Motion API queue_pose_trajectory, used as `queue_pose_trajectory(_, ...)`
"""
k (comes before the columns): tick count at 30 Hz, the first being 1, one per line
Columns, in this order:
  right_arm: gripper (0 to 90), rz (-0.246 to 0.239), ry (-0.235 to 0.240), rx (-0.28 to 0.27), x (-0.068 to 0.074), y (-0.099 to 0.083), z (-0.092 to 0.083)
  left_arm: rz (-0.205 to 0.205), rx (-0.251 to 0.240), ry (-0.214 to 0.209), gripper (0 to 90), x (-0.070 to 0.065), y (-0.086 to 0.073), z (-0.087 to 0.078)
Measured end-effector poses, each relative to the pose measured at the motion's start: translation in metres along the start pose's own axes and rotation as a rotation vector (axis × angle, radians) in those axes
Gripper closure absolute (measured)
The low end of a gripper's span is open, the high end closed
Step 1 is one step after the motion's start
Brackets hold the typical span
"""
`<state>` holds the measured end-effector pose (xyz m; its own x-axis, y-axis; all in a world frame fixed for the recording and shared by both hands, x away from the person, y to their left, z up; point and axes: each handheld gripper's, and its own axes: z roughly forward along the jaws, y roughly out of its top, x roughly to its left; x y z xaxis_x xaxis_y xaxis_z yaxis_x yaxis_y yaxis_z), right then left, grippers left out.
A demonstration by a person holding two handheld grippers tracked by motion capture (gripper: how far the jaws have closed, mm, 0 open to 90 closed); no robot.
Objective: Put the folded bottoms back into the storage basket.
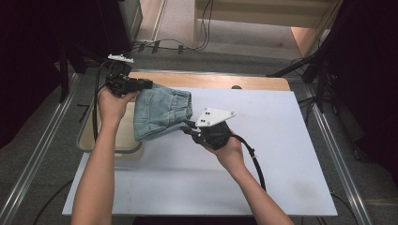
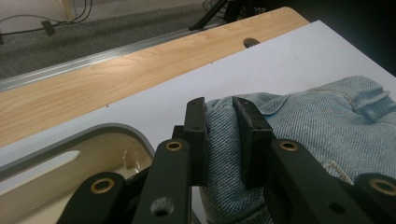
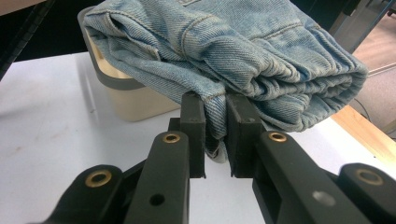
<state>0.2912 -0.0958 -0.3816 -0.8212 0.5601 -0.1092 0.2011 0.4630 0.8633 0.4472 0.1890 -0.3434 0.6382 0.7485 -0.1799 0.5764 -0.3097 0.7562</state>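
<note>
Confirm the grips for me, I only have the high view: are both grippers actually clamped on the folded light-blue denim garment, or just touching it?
Observer: Yes for the left gripper. Its own view shows a fold of the folded light-blue denim garment pinched between the two black jaws.
Operator: And the right one?
Observer: Same. The right gripper has a hanging edge of the denim squeezed between its jaws, near the bundle's lower side.
Operator: Is the garment resting on the table?
Observer: In the right gripper view the bundle hangs above the white table surface, with a gap beneath it.
Operator: What's under it on the left?
Observer: A beige bin with a grey rim; the denim overhangs its edge.
</note>
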Motion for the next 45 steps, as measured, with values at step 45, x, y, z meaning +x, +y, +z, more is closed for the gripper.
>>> queue_pose_trajectory(45,77.4,-0.049,0.046,0.01,0.02,0.031,0.036,-0.004,-0.011,0.062,77.7,0.033,-0.016,-0.035)
